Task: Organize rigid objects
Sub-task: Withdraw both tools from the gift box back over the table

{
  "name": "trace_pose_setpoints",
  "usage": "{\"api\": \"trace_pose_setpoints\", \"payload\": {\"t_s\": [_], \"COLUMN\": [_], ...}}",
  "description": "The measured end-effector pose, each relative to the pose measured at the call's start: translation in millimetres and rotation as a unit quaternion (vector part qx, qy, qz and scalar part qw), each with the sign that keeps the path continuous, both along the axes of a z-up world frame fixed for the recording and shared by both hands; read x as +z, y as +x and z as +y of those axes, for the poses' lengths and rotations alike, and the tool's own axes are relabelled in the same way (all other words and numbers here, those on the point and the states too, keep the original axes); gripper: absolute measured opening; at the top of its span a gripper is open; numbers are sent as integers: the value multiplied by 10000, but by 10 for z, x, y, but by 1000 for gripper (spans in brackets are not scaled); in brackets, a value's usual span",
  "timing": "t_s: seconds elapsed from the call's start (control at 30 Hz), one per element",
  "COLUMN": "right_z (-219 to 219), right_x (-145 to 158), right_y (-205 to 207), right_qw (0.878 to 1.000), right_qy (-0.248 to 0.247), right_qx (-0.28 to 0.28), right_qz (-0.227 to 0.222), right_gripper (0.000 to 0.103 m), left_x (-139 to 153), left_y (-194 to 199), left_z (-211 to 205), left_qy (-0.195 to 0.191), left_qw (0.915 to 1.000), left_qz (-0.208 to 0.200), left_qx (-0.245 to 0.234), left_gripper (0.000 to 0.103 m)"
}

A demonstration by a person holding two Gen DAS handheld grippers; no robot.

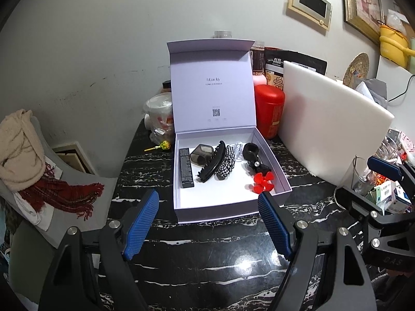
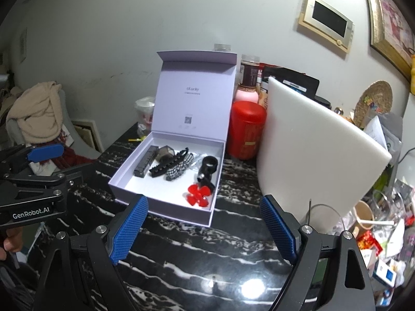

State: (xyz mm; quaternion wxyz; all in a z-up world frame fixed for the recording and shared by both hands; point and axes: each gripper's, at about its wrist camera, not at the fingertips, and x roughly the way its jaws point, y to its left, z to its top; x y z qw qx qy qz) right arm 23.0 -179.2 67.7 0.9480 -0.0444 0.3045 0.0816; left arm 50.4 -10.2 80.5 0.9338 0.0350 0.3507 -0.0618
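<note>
Blue ribbed pads fill the bottom of both wrist views. Both grippers hover over the near edge of the black marble worktop (image 1: 207, 256) with nothing between their fingers. The left gripper (image 1: 208, 199) stands spread wide and empty. The right gripper (image 2: 203, 204) is just as empty, and its jaws are opening a little further.

Just beyond both sets of fingertips sits the open white box (image 1: 181, 199), its lid propped upright at the far side. It lies nearly square ahead of the left gripper, and ahead and slightly left of the right one.

Inside, along the far half of the box floor, runs a row. A black rectangular case (image 1: 186, 167) lies by the left wall, its long axis running near to far. Next come a grey smoky container (image 1: 202, 154), a black claw clip (image 1: 212, 163), a checked scrunchie (image 1: 227, 163) and a black ring-ended piece (image 1: 251, 153). The red flower clip (image 1: 263, 182) lies nearest, by the front right corner. It is probably easier for the right gripper to reach.
</note>
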Motion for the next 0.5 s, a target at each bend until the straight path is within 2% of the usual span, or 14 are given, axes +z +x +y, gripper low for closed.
{"api": "trace_pose_setpoints", "payload": {"t_s": [0.5], "right_z": [31], "right_x": [-119], "right_y": [49], "right_qw": [9998], "right_qy": [-50], "right_qx": [12], "right_qz": [180], "right_gripper": [89], "left_x": [-119], "left_y": [32], "left_z": [-14], "left_qy": [-28], "left_qw": [9997], "left_qz": [235], "left_qx": [-92], "left_gripper": [79]}}
